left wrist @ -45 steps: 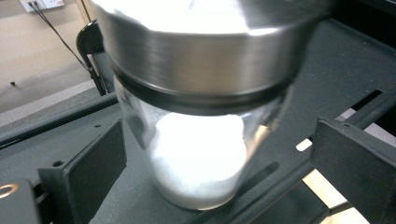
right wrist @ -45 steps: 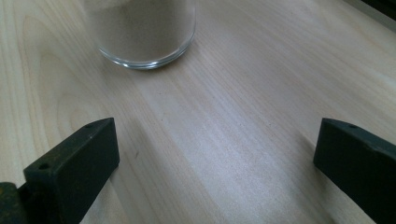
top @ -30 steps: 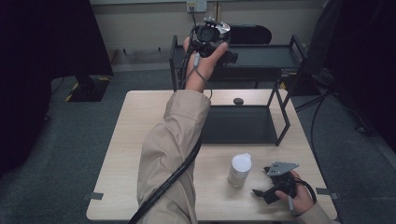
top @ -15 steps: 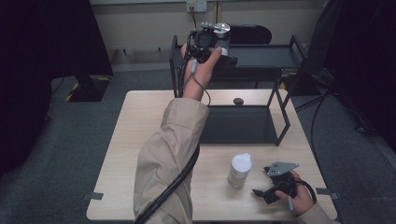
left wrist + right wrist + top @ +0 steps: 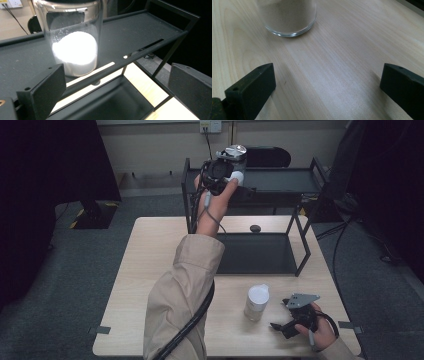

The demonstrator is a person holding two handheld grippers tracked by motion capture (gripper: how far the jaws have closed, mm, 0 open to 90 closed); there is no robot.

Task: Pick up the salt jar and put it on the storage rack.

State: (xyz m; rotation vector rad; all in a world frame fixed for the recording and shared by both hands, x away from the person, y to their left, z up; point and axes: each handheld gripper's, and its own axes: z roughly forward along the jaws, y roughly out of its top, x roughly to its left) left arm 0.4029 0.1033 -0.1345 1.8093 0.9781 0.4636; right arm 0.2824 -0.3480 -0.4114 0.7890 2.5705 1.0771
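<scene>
A glass jar of white powder with a metal lid stands on the top shelf of a black rack. My left gripper is open just in front of it; the jar sits ahead of the left jaw, not between the two. From above, the left gripper is held up at the shelf's left end. A second jar of beige powder stands on the wooden table. My right gripper rests open on the table right of that jar, nothing between its fingers.
The black rack takes up the back half of the table, with a dark lower tray. A small dark knob-like thing lies on the table behind the tray. A dark chair stands beyond the rack. Cables trail at the right.
My left hand has shifted slightly at the top shelf, a little lower and back from the white-powder jar. The right gripper and the beige jar have not moved.
</scene>
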